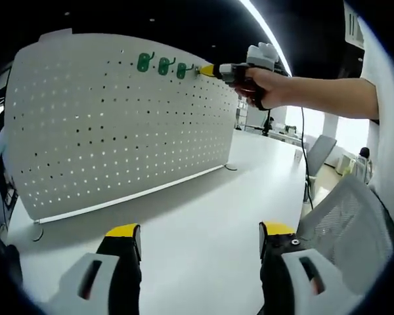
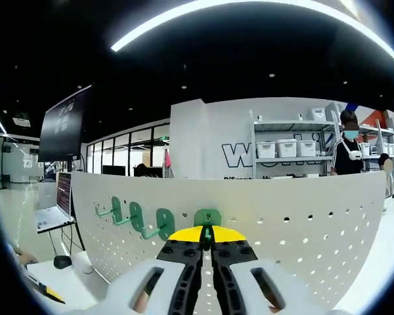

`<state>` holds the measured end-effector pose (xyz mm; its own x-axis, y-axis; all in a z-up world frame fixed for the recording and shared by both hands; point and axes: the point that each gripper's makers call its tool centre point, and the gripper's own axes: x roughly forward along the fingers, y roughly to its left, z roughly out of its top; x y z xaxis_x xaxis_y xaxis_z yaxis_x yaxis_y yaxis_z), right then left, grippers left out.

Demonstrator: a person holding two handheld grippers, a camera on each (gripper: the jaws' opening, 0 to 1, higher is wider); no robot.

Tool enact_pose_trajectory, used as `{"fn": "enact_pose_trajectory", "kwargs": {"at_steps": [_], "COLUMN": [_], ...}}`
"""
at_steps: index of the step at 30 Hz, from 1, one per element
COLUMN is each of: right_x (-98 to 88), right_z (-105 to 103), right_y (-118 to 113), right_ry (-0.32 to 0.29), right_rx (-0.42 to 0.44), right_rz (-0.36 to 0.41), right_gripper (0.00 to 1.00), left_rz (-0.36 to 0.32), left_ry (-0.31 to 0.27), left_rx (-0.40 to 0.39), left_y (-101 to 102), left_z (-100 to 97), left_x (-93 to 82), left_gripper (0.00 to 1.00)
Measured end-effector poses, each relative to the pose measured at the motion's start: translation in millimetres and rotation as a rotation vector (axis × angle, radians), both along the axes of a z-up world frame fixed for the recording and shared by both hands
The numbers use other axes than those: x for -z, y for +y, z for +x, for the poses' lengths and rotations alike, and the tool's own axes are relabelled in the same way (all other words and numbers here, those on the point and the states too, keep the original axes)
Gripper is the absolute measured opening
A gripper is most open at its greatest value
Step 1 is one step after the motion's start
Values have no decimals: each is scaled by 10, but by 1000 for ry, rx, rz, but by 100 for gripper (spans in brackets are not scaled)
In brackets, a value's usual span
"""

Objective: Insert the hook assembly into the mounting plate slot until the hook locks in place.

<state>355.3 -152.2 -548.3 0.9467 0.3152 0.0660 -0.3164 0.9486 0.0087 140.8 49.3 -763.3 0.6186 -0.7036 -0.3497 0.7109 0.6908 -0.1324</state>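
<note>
The right tongs (image 2: 207,237) were pressed up against the white perforated mounting plate (image 2: 302,223), jaws closed on a green hook (image 2: 207,218) seated against the plate near its top edge. Three more green hooks (image 2: 141,218) hung in a row just beside it. In the left gripper view, the left tongs (image 1: 200,239) hovered wide open and empty above the white table (image 1: 203,197), well apart from the plate (image 1: 118,125), where a hand (image 1: 262,85) held the right tongs (image 1: 207,70) at the hooks (image 1: 163,65).
</note>
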Motion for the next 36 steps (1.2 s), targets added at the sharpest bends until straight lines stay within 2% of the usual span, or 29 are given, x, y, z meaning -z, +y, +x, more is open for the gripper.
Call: {"fn": "enact_pose_trajectory", "kwargs": {"at_steps": [14, 18, 25, 26, 27, 28, 29, 30, 32, 36], "right_x": [27, 30, 33, 35, 40, 67, 87, 70, 73, 70], "right_z": [46, 67, 104, 102, 101, 107, 106, 109, 112, 112], "right_y": [11, 21, 23, 13, 30, 81, 52, 36, 27, 23], "right_ry": [3, 0, 25, 21, 19, 29, 35, 15, 16, 16], "right_rx": [26, 68, 150, 178, 188, 188, 223, 243, 250, 251], "right_rz": [-10, -46, -58, -106, -112, -100, -84, -64, -38, -47], "right_gripper": [1, 1, 1, 1, 2, 3, 3, 3, 2, 2], "left_rz": [-12, -13, -26, -25, -25, -30, -32, -33, -33, -39], "left_ry": [22, 22, 28, 28, 27, 27, 27, 26, 22, 16], "left_rx": [-10, -10, -10, -10, -7, -3, -1, 1, 0, -11], "left_y": [29, 26, 28, 27, 23, 14, 9, 6, 9, 37], "left_z": [6, 5, 5, 4, 2, -3, -6, -8, -5, 7], "left_x": [45, 45, 39, 40, 39, 33, 30, 28, 22, 3], "left_gripper": [75, 74, 74, 74, 74, 74, 74, 74, 74, 73]}}
